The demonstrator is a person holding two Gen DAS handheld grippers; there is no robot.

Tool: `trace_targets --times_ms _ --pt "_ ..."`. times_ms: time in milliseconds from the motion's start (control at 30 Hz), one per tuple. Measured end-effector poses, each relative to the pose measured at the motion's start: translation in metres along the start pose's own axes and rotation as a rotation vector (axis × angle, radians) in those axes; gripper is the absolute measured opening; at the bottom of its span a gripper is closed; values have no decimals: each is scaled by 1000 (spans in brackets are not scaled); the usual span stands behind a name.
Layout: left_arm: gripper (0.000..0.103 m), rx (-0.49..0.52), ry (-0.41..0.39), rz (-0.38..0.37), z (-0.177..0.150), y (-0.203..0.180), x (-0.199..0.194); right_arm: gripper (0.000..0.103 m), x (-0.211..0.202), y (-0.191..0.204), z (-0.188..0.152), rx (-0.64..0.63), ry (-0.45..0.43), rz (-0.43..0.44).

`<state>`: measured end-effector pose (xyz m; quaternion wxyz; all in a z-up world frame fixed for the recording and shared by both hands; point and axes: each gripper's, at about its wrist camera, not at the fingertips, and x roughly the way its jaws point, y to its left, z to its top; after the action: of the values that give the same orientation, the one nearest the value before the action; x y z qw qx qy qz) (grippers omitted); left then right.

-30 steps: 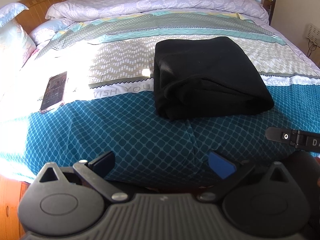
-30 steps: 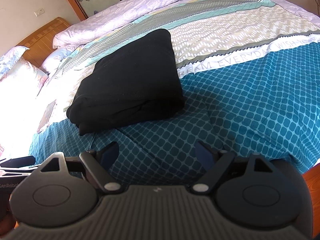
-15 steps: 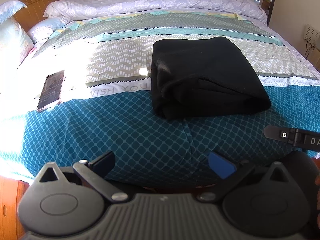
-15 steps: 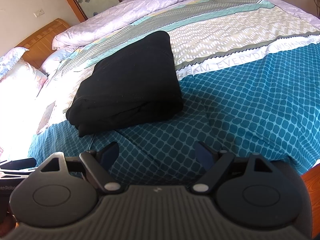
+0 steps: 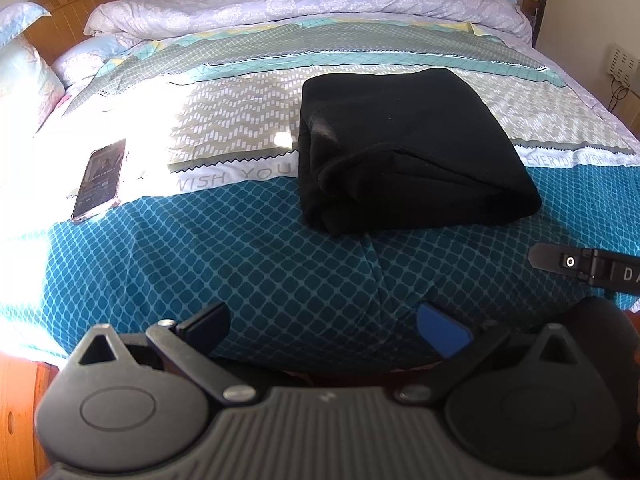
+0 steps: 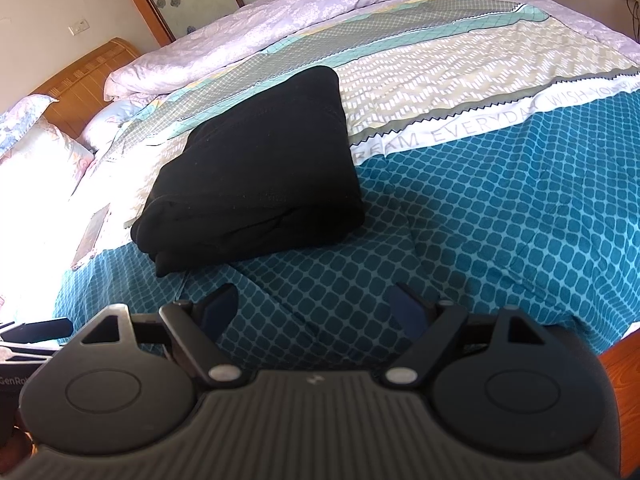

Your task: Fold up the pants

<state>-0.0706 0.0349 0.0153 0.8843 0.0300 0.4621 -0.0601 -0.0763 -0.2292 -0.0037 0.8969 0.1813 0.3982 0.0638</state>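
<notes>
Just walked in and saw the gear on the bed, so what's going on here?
A person holds a claw in each hand at the near edge of the bed. The black pants lie folded into a compact bundle on the quilt. The left claw and right claw are open, touching nothing. A phone lies to the left.

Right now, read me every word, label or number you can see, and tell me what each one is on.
"WISH YOU" on the bedspread's white band.
"EVERYDA… WISH", further along that band.
"…REAM EVERYDAY WISH YO…", same band.
"DA…", cut off, on the right gripper.
"GenRo…", cut off, on the left gripper.
Phone screen: too blurred.
</notes>
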Motion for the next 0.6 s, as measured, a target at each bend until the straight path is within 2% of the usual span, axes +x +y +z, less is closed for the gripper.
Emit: trace_targets --times_ms 600 --pt "103 -53 21 -26 1 6 1 82 0 2 0 -10 0 -1"
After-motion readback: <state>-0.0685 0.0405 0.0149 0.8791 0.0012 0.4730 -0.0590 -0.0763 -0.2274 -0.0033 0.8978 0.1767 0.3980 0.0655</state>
